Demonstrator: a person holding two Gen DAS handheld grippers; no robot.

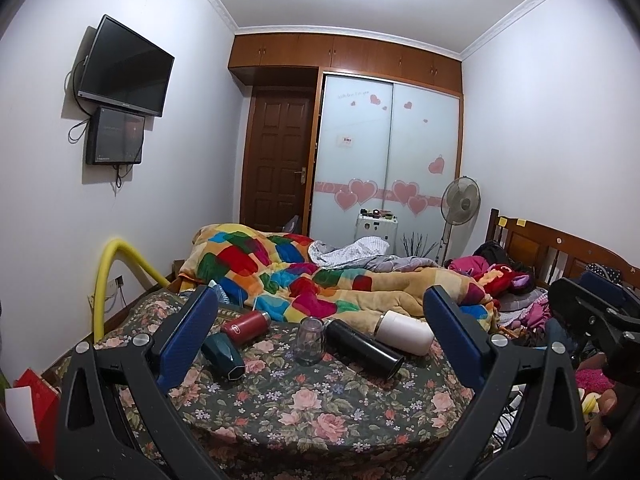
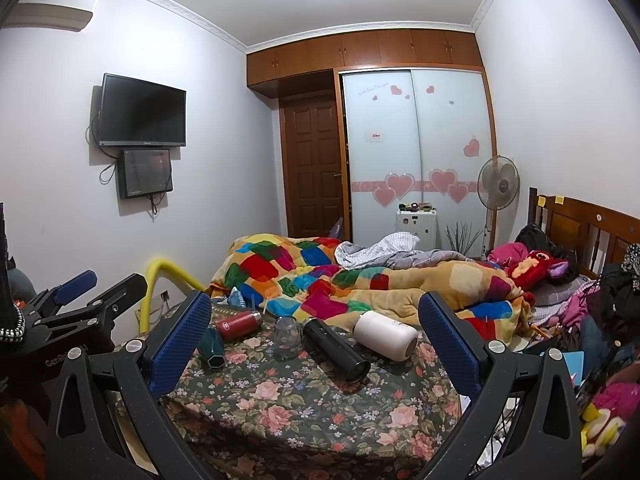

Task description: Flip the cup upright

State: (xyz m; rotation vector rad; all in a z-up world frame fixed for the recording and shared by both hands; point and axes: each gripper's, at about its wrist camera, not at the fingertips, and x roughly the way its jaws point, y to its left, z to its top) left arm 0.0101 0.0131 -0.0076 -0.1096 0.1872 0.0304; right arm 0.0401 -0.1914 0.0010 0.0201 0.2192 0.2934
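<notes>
A clear glass cup point(image 1: 309, 340) point(image 2: 287, 337) stands mouth down on the floral cloth point(image 1: 304, 404) point(image 2: 304, 408). Around it lie a red flask point(image 1: 245, 326) point(image 2: 238, 324), a dark green faceted cup point(image 1: 223, 357) point(image 2: 212, 349), a black flask point(image 1: 363, 347) point(image 2: 335, 348) and a white cup point(image 1: 404, 332) point(image 2: 386, 335), all on their sides. My left gripper point(image 1: 320, 354) is open and empty, well short of the cups. My right gripper point(image 2: 316, 354) is open and empty, also held back. The left gripper shows at the left edge of the right wrist view point(image 2: 100, 284).
A colourful quilt point(image 1: 320, 276) point(image 2: 360, 280) is heaped just behind the cups. A yellow padded rail point(image 1: 120, 264) point(image 2: 160, 280) stands at the left. Clothes and toys point(image 1: 512, 280) point(image 2: 560, 280) pile up at the right by the wooden headboard point(image 2: 584, 224).
</notes>
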